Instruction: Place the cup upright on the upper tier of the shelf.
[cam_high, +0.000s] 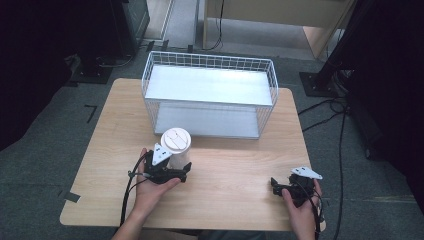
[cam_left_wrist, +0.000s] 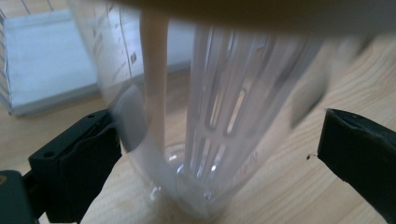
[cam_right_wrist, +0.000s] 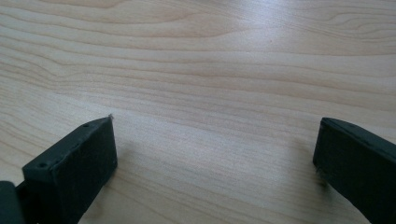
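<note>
1. The left gripper (cam_high: 181, 172) sits at the table's (cam_high: 235, 170) front left, held in the person's left hand (cam_high: 152, 187). In the left gripper view its jaws stand spread on either side of the cup (cam_left_wrist: 201, 116): the left jaw touches the cup's wall, the right jaw is clear of it.
2. The cup (cam_high: 176, 150) stands upright on the table, long axis vertical, white lid (cam_high: 175, 139) facing up, base on the wood. It is a clear ribbed tumbler with a pale straw (cam_left_wrist: 155, 79) running down inside it.
3. Just behind the cup sits a white wire basket (cam_high: 210, 95), with its open front facing the person.
4. The right gripper (cam_high: 276, 186) rests at the table's front right, well apart from the cup, in the right hand (cam_high: 300, 210). Its jaws are wide apart over bare wood, holding nothing.
</note>
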